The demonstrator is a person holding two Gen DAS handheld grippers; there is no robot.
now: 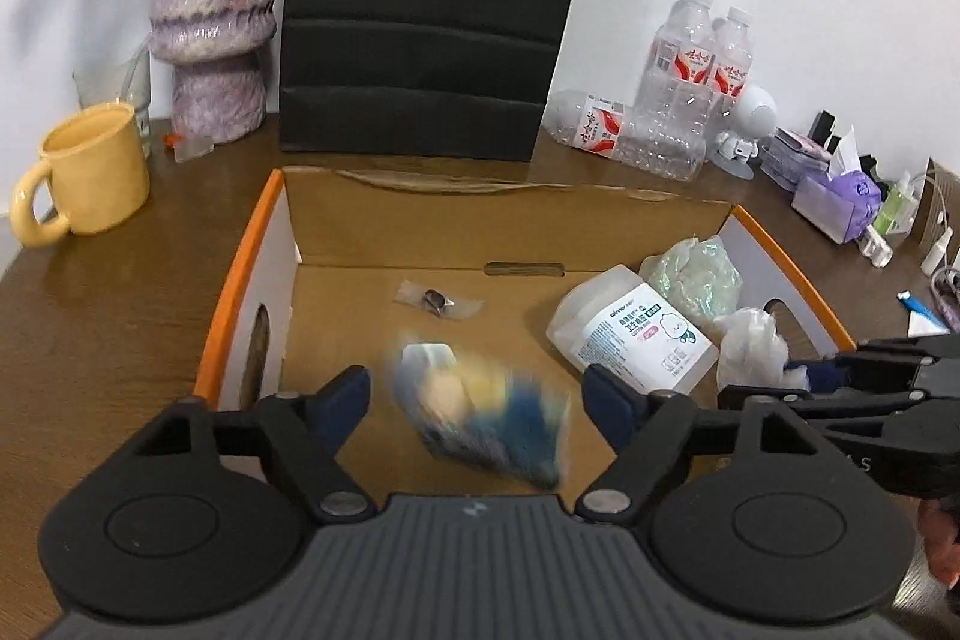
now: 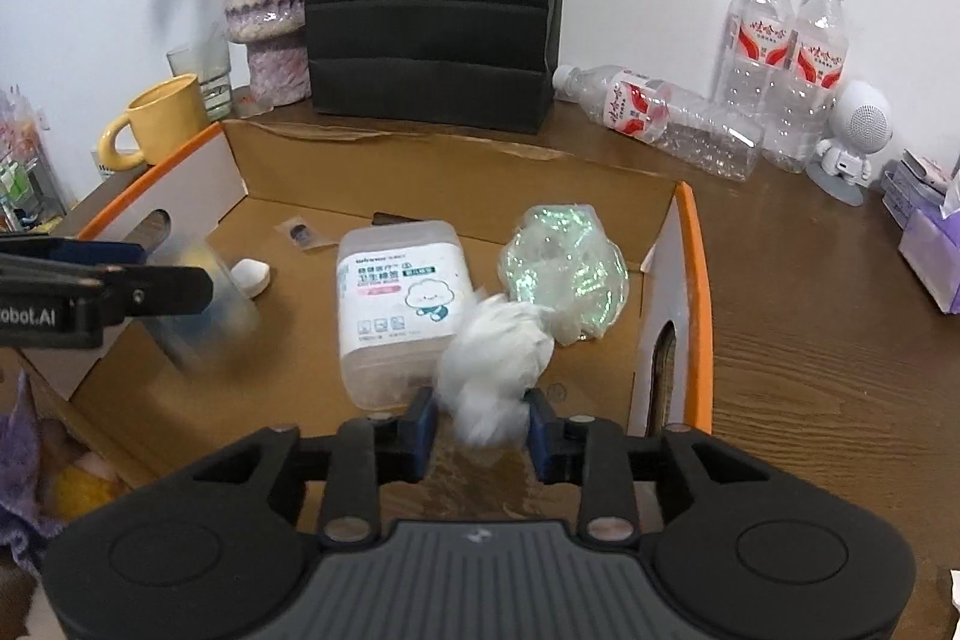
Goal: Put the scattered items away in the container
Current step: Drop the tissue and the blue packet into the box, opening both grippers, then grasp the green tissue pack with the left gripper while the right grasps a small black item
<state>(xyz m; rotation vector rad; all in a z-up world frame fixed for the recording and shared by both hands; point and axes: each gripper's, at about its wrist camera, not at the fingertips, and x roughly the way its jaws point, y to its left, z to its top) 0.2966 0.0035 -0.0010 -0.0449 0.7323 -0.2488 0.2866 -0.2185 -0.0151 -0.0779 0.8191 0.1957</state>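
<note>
An open cardboard box [image 1: 360, 232] with orange rims [image 2: 696, 244] sits on the wooden table. Inside lie a white cotton-swab pack [image 1: 636, 334] [image 2: 399, 298], a shiny green bag [image 1: 696, 274] [image 2: 564, 268] and a small sachet [image 1: 438, 303] [image 2: 300, 235]. My left gripper [image 1: 474, 394] is open over the box; a blurred blue-yellow packet [image 1: 480, 412] [image 2: 204, 304] is falling between its fingers. My right gripper [image 2: 480, 424] is shut on a white crumpled plastic wad [image 2: 498, 364] [image 1: 750, 346] at the box's near right edge.
A yellow mug [image 1: 90, 166], a purple vase [image 1: 210, 22] and a black paper bag [image 1: 432, 4] stand behind the box. Water bottles [image 2: 774, 58], a white robot figure [image 2: 852, 136] and a purple tissue pack [image 1: 834, 202] stand to the right.
</note>
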